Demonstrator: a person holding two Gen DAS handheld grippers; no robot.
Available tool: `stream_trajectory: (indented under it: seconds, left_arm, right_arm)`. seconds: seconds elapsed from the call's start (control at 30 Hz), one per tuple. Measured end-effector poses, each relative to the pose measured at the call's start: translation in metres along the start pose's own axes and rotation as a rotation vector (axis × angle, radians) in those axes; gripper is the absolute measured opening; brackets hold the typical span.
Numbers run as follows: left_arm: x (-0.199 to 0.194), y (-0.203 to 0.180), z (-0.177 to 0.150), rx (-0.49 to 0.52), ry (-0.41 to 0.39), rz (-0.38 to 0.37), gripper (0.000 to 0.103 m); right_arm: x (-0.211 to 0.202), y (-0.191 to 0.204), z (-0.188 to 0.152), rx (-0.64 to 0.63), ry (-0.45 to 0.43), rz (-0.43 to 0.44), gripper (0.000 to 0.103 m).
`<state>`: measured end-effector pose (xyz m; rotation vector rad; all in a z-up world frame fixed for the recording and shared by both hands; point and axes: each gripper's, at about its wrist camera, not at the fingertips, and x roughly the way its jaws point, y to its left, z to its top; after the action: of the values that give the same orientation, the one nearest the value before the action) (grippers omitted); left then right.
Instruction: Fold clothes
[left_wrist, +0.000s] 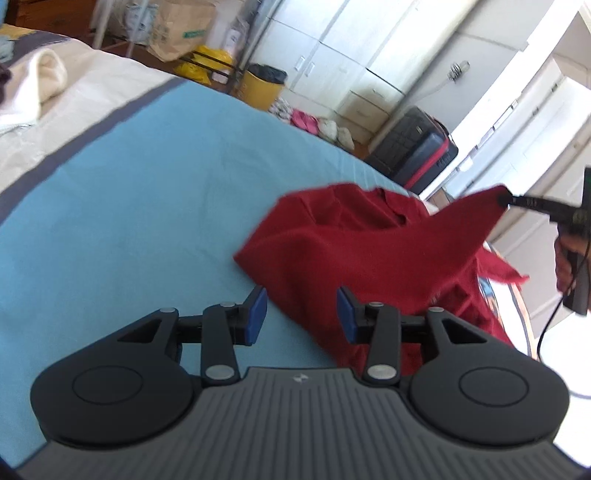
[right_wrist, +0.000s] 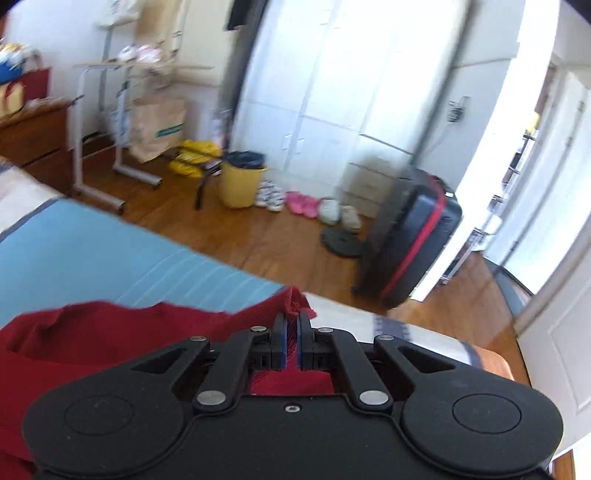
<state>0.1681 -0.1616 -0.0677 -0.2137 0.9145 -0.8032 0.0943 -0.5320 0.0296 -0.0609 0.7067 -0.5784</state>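
Observation:
A dark red garment (left_wrist: 354, 243) lies crumpled on the light blue bedsheet (left_wrist: 122, 206) near the bed's right edge. My left gripper (left_wrist: 301, 314) hovers open just at the garment's near edge, blue pads apart, nothing between them. One corner of the garment is pulled up to the right, where my right gripper (left_wrist: 504, 199) pinches it, held by a hand (left_wrist: 567, 258). In the right wrist view my right gripper (right_wrist: 291, 339) is shut on a bunched edge of the red garment (right_wrist: 122, 339), a tuft of cloth sticking out above the pads.
A white towel (left_wrist: 40, 74) lies at the far left on a cream cover. Beyond the bed on the wooden floor stand a yellow bin (right_wrist: 242, 179), several shoes (right_wrist: 306, 203), a black and red suitcase (right_wrist: 413, 236), a paper bag (right_wrist: 157, 125) and white wardrobes (right_wrist: 332, 92).

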Motion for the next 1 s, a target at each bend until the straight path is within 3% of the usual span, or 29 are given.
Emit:
stream_trajectory:
  seconds: [0.07, 0.2, 0.33, 0.37, 0.4, 0.43, 0.5, 0.63, 0.7, 0.83, 1.0]
  left_arm:
    - [0.006, -0.007, -0.003, 0.026, 0.022, -0.009, 0.041]
    - [0.023, -0.030, -0.015, 0.121, 0.077, -0.037, 0.054]
    - [0.054, -0.053, -0.027, 0.202, 0.105, 0.062, 0.057]
    - [0.058, -0.052, -0.027, 0.180, 0.095, 0.097, 0.055]
    - [0.061, -0.052, -0.027, 0.158, 0.085, 0.132, 0.042]
    - [0.063, -0.050, -0.027, 0.136, 0.073, 0.162, 0.020]
    - [0.049, -0.049, -0.029, 0.106, 0.038, 0.181, 0.014]
    - [0.014, -0.054, -0.046, 0.062, -0.034, 0.285, 0.014]
    - [0.009, -0.049, -0.056, -0.015, -0.023, 0.326, 0.017]
    - [0.011, -0.038, -0.066, -0.088, -0.009, 0.332, 0.018]
    - [0.008, -0.045, -0.058, -0.046, 0.078, 0.278, 0.029]
  right_arm:
    - [0.002, -0.013, -0.001, 0.045, 0.003, -0.005, 0.004]
    - [0.005, -0.025, -0.009, 0.113, 0.015, 0.024, 0.004]
    - [0.003, -0.016, -0.013, 0.100, 0.006, 0.064, 0.004]
    - [0.002, -0.013, -0.013, 0.094, 0.002, 0.073, 0.004]
    - [0.001, -0.010, -0.013, 0.088, -0.002, 0.082, 0.005]
    - [0.000, -0.008, -0.014, 0.082, -0.006, 0.090, 0.005]
    - [-0.003, -0.005, -0.013, 0.074, -0.018, 0.106, 0.005]
    - [-0.011, -0.003, -0.011, 0.068, -0.050, 0.146, 0.004]
    - [-0.012, -0.002, -0.015, 0.062, -0.051, 0.161, 0.005]
    - [-0.006, 0.004, -0.028, 0.043, -0.025, 0.174, 0.004]
    - [0.000, 0.009, -0.036, 0.026, 0.009, 0.163, 0.004]
